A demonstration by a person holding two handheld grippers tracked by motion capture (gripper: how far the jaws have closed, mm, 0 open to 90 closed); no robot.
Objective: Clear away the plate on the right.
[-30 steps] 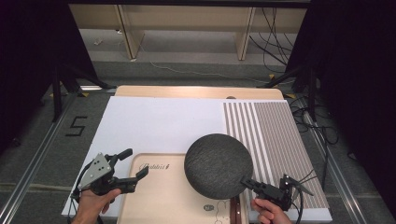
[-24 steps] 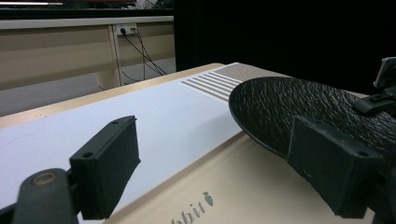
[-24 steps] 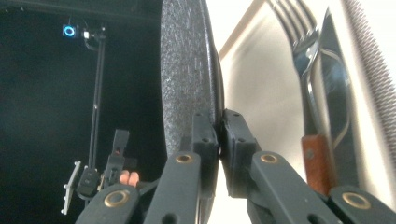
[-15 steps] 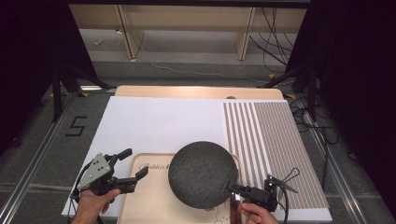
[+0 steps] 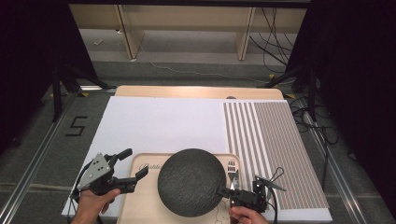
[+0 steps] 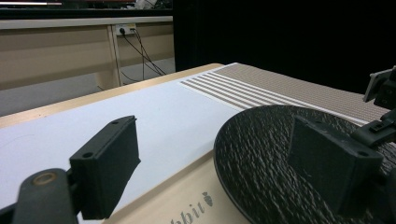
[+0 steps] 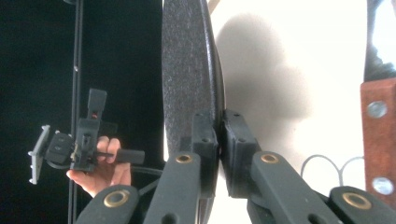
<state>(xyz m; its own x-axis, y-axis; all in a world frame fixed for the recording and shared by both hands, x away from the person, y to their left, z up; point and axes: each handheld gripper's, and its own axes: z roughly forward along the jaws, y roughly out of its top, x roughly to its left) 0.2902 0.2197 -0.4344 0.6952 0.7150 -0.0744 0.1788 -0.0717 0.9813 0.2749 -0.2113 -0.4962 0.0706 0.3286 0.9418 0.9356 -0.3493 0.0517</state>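
Observation:
A dark round slate plate point(image 5: 189, 182) hangs over the pale wooden tray point(image 5: 144, 164), with my right gripper point(image 5: 220, 190) shut on its right rim. In the right gripper view the plate point(image 7: 187, 70) stands edge-on and both pads point(image 7: 205, 135) press on its rim. My left gripper point(image 5: 135, 162) stands open at the tray's left edge with nothing between its fingers. In the left gripper view the plate point(image 6: 261, 154) lies to the right, behind the right pad point(image 6: 331, 163), above the printed tray point(image 6: 187, 205).
A fork point(image 5: 232, 168) lies on the tray beside the plate's right edge. A brown riveted handle point(image 7: 378, 135) shows at the right of the right gripper view. A white sheet point(image 5: 163, 123) covers the table's middle, and a striped mat point(image 5: 271, 140) lies at the right.
My right gripper has carried the plate leftward and slightly down, so it now covers more of the tray. The left gripper has stayed where it was.

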